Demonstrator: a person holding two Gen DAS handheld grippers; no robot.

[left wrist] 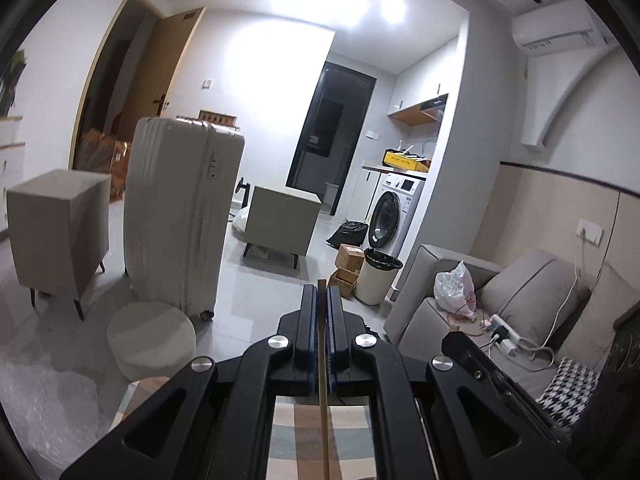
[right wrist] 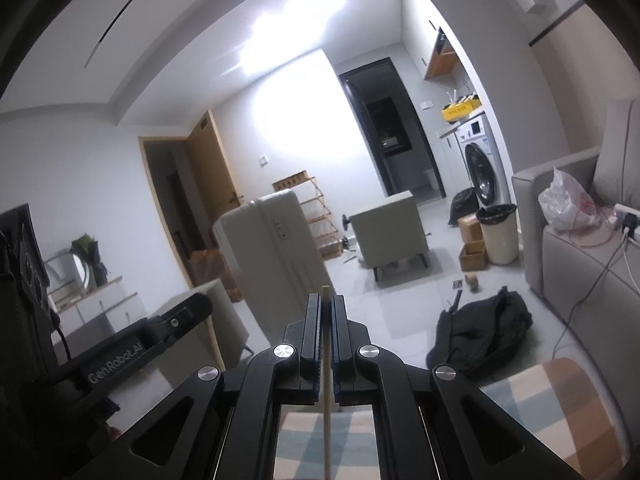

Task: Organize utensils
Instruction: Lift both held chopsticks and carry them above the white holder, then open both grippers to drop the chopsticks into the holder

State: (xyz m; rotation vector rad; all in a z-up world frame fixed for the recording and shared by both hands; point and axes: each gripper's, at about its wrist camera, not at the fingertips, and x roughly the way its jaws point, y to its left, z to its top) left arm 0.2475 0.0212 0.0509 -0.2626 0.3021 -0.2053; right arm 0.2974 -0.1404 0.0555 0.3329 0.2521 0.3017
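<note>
My left gripper point(left wrist: 321, 289) is shut on a thin wooden stick, likely a chopstick point(left wrist: 322, 420); its tip pokes just past the fingertips and its shaft runs back between the jaws. My right gripper point(right wrist: 326, 298) is shut on a second pale wooden chopstick point(right wrist: 327, 412), its tip also showing above the fingertips. Both grippers are raised and point out into the room, above a checked cloth point(left wrist: 320, 432) that also shows in the right wrist view point(right wrist: 560, 404). The left gripper's body point(right wrist: 132, 348) shows at the left of the right wrist view.
A white suitcase point(left wrist: 180, 216) stands ahead, with a round stool point(left wrist: 152, 336) and grey cabinets point(left wrist: 60, 232) nearby. A grey sofa point(left wrist: 520, 300) with a plastic bag is at the right. A black bag point(right wrist: 484, 328) lies on the floor; a bin point(right wrist: 498, 232) stands by the washing machine.
</note>
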